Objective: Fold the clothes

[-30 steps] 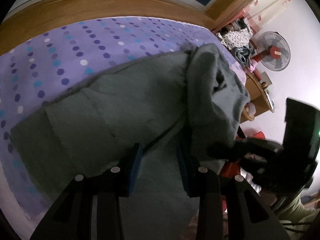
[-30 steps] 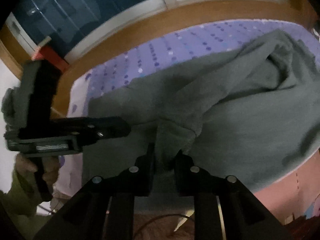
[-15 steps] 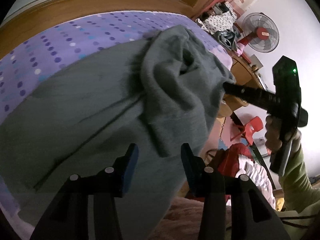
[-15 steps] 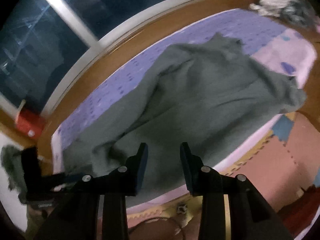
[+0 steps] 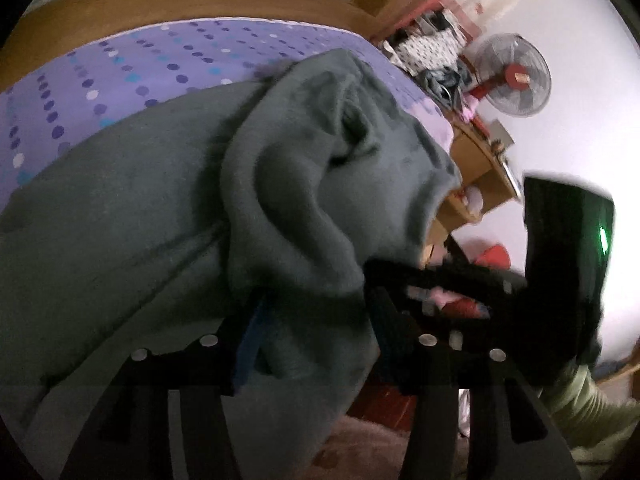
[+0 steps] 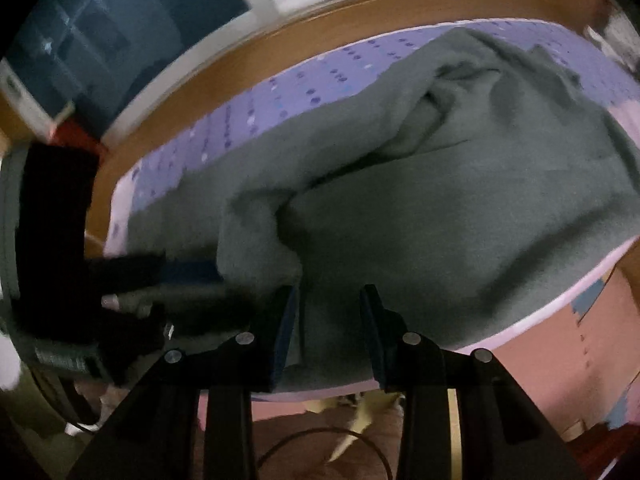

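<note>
We're early in this fold, by the look of it: the grey garment (image 6: pixel 460 208) lies spread across the dotted purple bed (image 5: pixel 132 76), with one bunched flap heaped up over the flat part and its near edge spilling toward us off the mattress side. No neat crease, no tidy rectangle yet, so we judge that most of the folding is left. Our left gripper (image 5: pixel 316 320) has its fingers apart, and a thick fold of the garment hangs down between them, not visibly pinched. Our right gripper (image 6: pixel 328 320) is also spread wide, with the garment's near edge lying in the gap and no clamp on it. Each view shows the other tool just beside it, blurred, close in at the same hem. As for containers, we see none for the garment; there's only a cluttered shelf (image 5: pixel 436 56) of things beyond the bed, next to a fan (image 5: pixel 514 76), too small to sort out.
</note>
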{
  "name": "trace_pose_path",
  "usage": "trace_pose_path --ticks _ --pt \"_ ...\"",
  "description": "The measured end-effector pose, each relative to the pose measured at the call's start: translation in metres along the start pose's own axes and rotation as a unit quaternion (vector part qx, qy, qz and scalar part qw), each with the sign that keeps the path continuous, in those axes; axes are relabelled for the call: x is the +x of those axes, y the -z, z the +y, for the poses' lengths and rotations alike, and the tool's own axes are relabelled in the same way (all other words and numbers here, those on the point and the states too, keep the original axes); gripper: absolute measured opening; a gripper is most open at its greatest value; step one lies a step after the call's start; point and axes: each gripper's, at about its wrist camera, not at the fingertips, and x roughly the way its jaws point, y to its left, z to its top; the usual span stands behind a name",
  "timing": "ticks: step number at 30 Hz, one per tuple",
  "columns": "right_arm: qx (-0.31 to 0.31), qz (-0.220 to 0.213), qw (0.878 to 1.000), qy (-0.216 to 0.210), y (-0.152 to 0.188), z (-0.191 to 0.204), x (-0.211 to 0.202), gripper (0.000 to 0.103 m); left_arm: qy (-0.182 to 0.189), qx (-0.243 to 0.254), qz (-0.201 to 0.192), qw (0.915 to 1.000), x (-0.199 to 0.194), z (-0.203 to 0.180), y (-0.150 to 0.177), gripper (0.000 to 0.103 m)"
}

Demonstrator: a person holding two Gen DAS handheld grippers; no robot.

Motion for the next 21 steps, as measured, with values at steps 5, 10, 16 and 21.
trace_pose_path --ticks 5,10,16,21 --pt "-0.003 -0.005 0.999 -0.036 0.009 0.015 0.006 0.031 -0.008 0.018 0.005 0.9998 0.008 -0.007 -0.005 0.054" --pt "-0.04 -0.011 0.998 -0.057 0.012 0.033 -0.006 0.029 -0.025 0.059 -0.022 0.9977 -0.013 -0.011 0.002 0.018" --pt "-0.057 -0.024 0.997 -0.05 0.006 0.032 -0.028 0.03 -0.022 0.065 -0.066 0.9955 -0.073 -0.004 0.009 0.018" --pt "0.051 -0.04 0.998 -0.009 -0.021 -0.044 -0.049 0.035 -0.024 0.054 -0.079 0.9952 -0.096 0.002 0.019 0.018"
